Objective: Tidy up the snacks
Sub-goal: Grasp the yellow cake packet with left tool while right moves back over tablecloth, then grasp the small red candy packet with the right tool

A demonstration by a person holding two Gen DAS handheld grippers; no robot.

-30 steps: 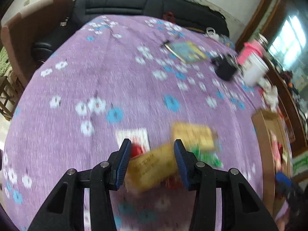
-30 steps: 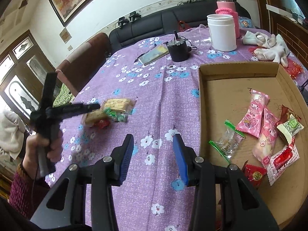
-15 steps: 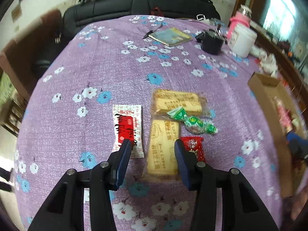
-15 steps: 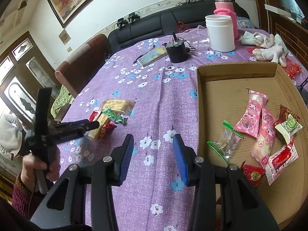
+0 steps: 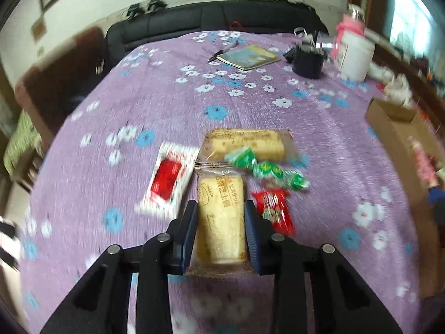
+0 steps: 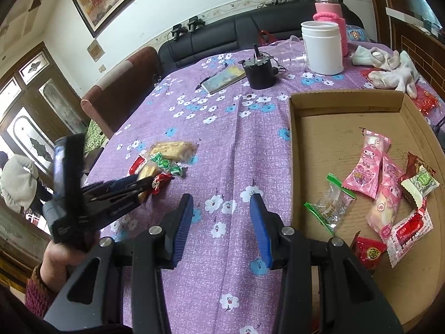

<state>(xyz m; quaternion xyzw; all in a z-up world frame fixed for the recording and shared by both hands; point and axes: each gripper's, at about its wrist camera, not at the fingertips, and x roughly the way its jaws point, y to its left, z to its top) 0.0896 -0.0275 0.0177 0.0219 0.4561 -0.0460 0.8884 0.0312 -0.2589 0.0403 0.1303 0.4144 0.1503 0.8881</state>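
On the purple flowered tablecloth a cheese biscuit packet [image 5: 221,194] lies lengthwise between the fingers of my left gripper [image 5: 219,204]. Its jaws are closing, and the blue pads touch both sides of the packet. Around it lie a second biscuit packet [image 5: 246,144], a green candy [image 5: 267,168], a small red packet [image 5: 274,211] and a red-and-white sachet [image 5: 168,179]. In the right wrist view the left gripper [image 6: 139,183] reaches into this pile. My right gripper [image 6: 221,203] hangs open over bare cloth, just left of the cardboard box [image 6: 345,103], which holds several snacks, pink packets [image 6: 367,167] among them.
At the far end of the table stand a white jar [image 6: 322,47], a pink bottle [image 6: 329,8], a black round device [image 6: 260,73] and a notebook [image 6: 225,76] with a pen. White gloves [image 6: 389,69] lie behind the box. A person's hand [image 6: 61,253] holds the left gripper.
My left gripper has moved forward over the snack pile, and its jaws have narrowed onto the cheese biscuit packet. The right gripper has stayed still and open.
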